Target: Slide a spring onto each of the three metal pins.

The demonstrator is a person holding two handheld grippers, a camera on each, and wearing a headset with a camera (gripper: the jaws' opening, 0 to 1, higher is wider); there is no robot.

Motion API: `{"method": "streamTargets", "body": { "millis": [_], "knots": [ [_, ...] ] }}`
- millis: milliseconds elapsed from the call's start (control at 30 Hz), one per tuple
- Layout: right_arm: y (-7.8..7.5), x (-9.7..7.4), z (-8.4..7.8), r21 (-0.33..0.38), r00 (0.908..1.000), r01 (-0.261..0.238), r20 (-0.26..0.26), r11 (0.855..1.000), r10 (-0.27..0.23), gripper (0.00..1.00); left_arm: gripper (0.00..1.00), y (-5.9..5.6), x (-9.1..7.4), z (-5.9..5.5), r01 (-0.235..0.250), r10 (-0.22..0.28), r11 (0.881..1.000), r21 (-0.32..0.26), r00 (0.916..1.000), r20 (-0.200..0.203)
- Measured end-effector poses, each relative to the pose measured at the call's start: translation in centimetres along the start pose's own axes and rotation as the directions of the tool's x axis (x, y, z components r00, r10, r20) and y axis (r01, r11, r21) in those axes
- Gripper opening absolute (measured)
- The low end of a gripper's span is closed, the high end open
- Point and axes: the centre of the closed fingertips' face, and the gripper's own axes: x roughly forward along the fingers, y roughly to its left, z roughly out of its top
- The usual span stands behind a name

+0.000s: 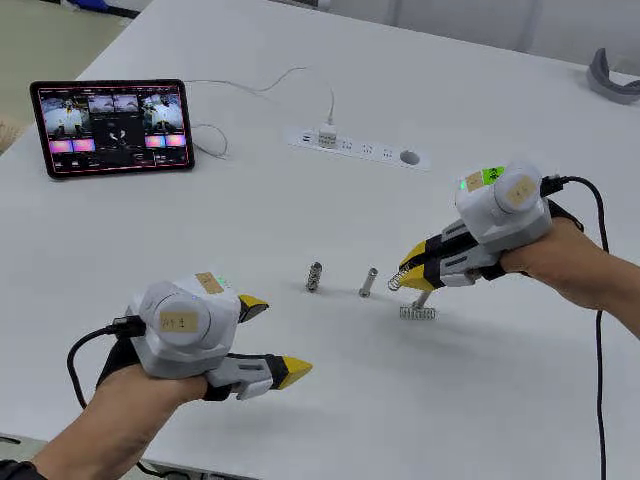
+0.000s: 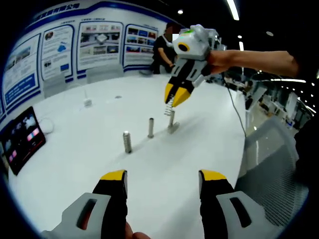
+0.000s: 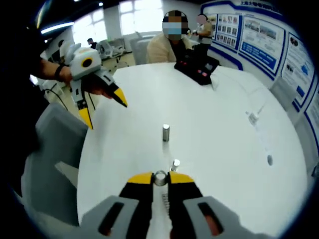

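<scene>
- The right gripper (image 1: 408, 268) has its fingers clamped on a small coiled steel spring (image 1: 396, 279). It holds the spring tilted just above the rightmost short metal pin (image 1: 423, 297). I cannot tell whether the coil has caught the pin's tip.
- The left gripper (image 1: 277, 337) hovers at the near left, fingers apart with nothing between them.
- The leftmost pin (image 1: 314, 276) carries a spring and the middle pin (image 1: 368, 282) is bare. A spare spring (image 1: 418, 313) lies flat at the rightmost pin's foot.
- Risk: the held coil sits at an angle, so pushing down may jam it on the pin's rim, bend it, or pop it out of the fingers. The lower finger is close to the pin and could knock it over or brush the spare spring away.
- Room: the white counter (image 1: 300, 190) is open all round the pins. The black tablet (image 1: 112, 127) and white power strip (image 1: 360, 148) lie well apart on the far side. The pins stand well clear of every edge.
</scene>
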Motion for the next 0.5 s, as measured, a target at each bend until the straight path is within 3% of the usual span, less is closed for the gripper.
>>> {"method": "streamTargets", "body": {
  "millis": [500],
  "knots": [
    [-1.8, 1.3, 0.6, -0.029, 0.9997, 0.013, -0.022, 0.999, -0.013, 0.12, 0.6, 0.6, -1.1, -0.6, -0.026, 0.026, 0.999, -0.039, 0.9997, 0.002]
  ]
}}
